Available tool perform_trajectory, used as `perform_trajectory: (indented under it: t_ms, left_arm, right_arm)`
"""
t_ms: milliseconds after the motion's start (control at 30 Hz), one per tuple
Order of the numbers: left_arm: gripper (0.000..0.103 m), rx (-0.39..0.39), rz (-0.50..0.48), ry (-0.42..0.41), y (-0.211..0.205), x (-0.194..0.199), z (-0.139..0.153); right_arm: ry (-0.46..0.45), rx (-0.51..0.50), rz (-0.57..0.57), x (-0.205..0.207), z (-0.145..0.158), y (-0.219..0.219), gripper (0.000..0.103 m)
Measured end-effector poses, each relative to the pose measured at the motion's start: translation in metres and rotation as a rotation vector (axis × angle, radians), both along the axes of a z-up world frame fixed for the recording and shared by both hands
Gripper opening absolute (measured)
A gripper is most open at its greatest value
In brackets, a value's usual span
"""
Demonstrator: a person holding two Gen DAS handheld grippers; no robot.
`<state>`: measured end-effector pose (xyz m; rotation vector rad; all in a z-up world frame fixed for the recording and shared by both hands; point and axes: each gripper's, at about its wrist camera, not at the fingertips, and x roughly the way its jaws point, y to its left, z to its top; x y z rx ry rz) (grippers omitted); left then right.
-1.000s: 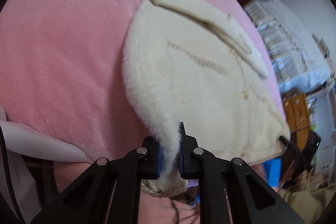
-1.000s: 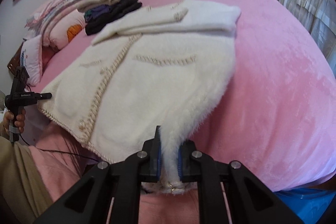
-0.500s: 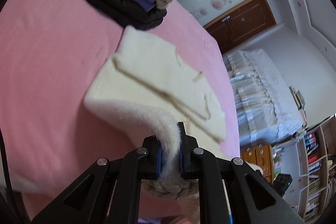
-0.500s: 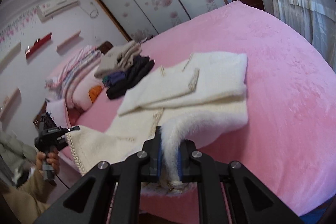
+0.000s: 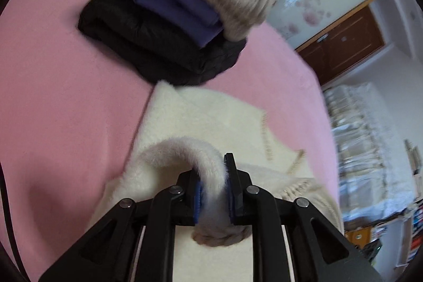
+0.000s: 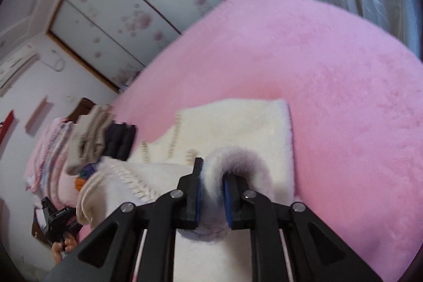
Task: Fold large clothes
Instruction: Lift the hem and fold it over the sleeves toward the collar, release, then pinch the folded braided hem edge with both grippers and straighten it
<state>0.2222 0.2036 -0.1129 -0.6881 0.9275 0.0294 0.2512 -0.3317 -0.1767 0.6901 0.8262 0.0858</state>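
Cream fleece cardigan [image 5: 211,120]: lies on pink bed [image 5: 66,97], lower half doubled over upper, just short of stack of folded clothes [image 5: 169,17].
Left gripper [image 5: 213,192]: fingers narrow, hem corner between blue pads, jaws opening.
Right gripper [image 6: 212,198]: fingers narrow, other hem corner between pads, jaws opening.
Step in hand, as judged: release of the fold. Set both corners level on the far edge, let go together, draw straight back so pile does not snag and drag the layer askew.

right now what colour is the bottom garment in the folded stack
Black, under a purple layer; the bottom garment shows best in the left wrist view.
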Motion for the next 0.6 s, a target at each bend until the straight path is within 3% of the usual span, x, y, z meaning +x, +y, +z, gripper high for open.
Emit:
perform_trajectory:
  t_ms: [100, 133, 267, 367, 500, 567, 600]
  left_arm:
    - [0.027, 0.062, -0.035, 0.102, -0.008, 0.026, -0.029]
    - [0.030, 0.070, -0.050, 0.112, -0.009, 0.029, -0.033]
    - [0.045, 0.070, -0.144, 0.096, -0.010, 0.033, -0.027]
    - [0.048, 0.112, -0.229, 0.083, -0.013, 0.036, -0.017]
    - [0.053, 0.172, -0.325, 0.078, -0.016, 0.031, -0.007]
    - [0.075, 0.211, -0.361, 0.050, -0.017, 0.028, -0.002]
    - [0.078, 0.254, -0.380, 0.026, -0.018, 0.026, 0.002]
  right_arm:
    - [0.148, -0.043, 0.012, 0.031, -0.033, 0.007, 0.031]
    - [0.152, -0.068, 0.020, 0.034, -0.036, 0.010, 0.033]
    - [0.088, -0.085, 0.096, 0.030, -0.023, 0.011, 0.038]
    - [0.057, -0.107, 0.163, 0.027, -0.011, 0.007, 0.038]
    - [0.007, -0.178, 0.197, 0.009, 0.006, 0.005, 0.047]
    - [-0.048, -0.191, 0.197, 0.000, 0.018, 0.000, 0.056]
    - [-0.073, -0.238, 0.196, -0.003, 0.021, 0.001, 0.061]
